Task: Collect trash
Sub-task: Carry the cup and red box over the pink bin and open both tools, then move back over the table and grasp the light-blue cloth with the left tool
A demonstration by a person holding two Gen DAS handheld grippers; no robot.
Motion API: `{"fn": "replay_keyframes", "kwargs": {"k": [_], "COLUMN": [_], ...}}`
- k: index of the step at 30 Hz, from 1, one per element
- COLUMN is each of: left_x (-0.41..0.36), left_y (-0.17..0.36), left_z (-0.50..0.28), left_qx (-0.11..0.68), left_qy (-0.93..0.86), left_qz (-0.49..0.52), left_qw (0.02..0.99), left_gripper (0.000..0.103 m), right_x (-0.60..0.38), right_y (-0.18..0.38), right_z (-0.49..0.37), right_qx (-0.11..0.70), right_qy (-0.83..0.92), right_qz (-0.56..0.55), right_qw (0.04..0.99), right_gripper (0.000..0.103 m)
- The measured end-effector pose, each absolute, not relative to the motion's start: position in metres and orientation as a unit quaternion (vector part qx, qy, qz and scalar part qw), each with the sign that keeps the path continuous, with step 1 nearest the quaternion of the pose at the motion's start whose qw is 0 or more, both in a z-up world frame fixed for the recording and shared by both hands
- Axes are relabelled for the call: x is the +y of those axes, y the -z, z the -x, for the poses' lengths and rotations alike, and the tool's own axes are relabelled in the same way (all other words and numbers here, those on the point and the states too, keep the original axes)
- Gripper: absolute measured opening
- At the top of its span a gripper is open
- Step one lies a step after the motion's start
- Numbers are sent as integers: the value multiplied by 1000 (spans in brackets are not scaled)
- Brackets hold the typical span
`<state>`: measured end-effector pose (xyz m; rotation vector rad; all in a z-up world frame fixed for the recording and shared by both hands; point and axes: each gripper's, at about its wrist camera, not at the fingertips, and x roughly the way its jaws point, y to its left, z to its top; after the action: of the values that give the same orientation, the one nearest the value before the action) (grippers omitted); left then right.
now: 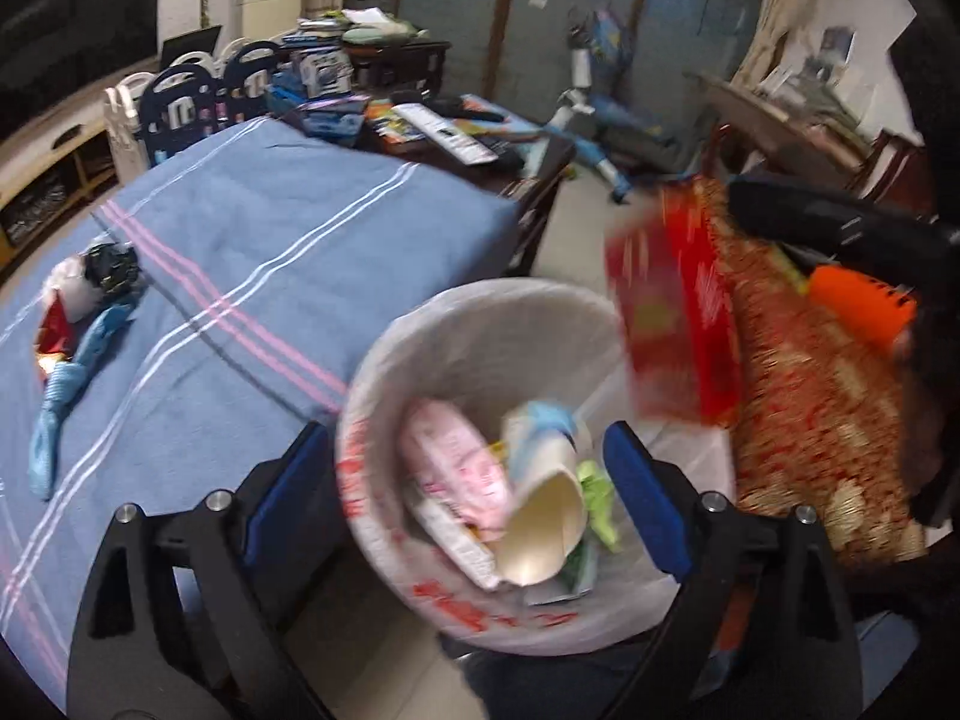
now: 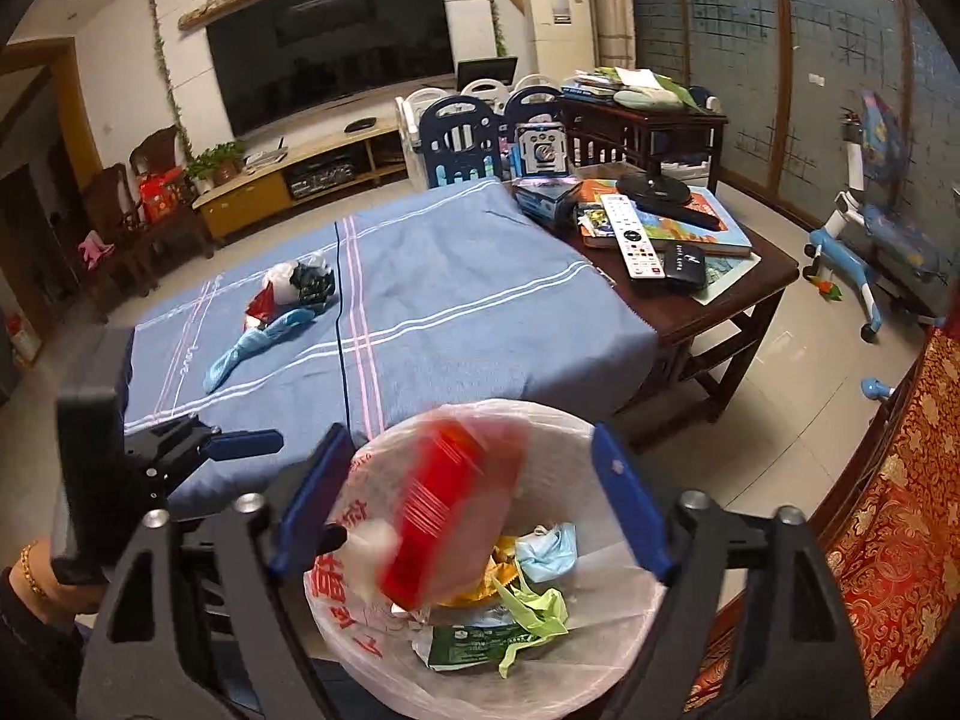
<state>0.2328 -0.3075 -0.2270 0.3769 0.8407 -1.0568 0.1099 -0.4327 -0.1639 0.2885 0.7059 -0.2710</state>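
Currently, both tools over the bin, table pile untouched.
left gripper [image 1: 465,501]: jaws spread wide, nothing between the blue pads; pointing down at the bin mouth.
right gripper [image 2: 465,507]: jaws released and wide apart, pads pressing on nothing; a blurred red packet sits in the gap between them but is not gripped.
red packet [image 2: 447,516]: motion-blurred, tilted, in mid-air over the bin opening in the right wrist view; in the left wrist view it shows at the bin's right rim [image 1: 672,312], just beside the right tool's black body.
trash bin [image 1: 384,372]: round, lined with a white plastic bag with red print, standing on the floor just beside the table's near edge.
bin contents: paper cup [image 1: 540,522] on its side, pink wrapper [image 1: 456,468], light blue face mask [image 2: 549,549], green scraps [image 2: 534,606], dark green packet [image 2: 474,639].
remaining trash [image 2: 282,300]: small pile on the blue striped tablecloth [image 2: 468,306], well apart from the bin; white, black and red bits plus a twisted light blue piece.
table far end: remote control [image 2: 633,234], books and boxes on bare dark wood.
person: sleeve and bracelet wrist [image 2: 30,570] at lower left of the right wrist view, holding the left tool.
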Motion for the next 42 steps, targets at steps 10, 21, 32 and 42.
{"fn": "replay_keyframes", "kwargs": {"k": [10, 21, 32, 42], "left_x": [-170, -129, -185, -144], "left_y": [218, 267, 309, 258], "left_z": [-353, -436, -488, -456], "left_qx": [428, 444, 449, 445], "left_qy": [199, 148, 203, 205], "left_qz": [-37, -46, -112, -42], "left_qw": [881, 883, 863, 870], "left_gripper": [99, 98, 52, 5], "right_x": [-364, -286, -280, -302], "right_y": [144, 168, 185, 195], "right_z": [-184, -258, -275, -306], "right_qx": [311, 322, 352, 355], "right_qy": [56, 7, 5, 19], "right_qz": [-160, -172, -158, -164], "right_qw": [935, 931, 923, 920], "right_gripper": [90, 90, 90, 90]}}
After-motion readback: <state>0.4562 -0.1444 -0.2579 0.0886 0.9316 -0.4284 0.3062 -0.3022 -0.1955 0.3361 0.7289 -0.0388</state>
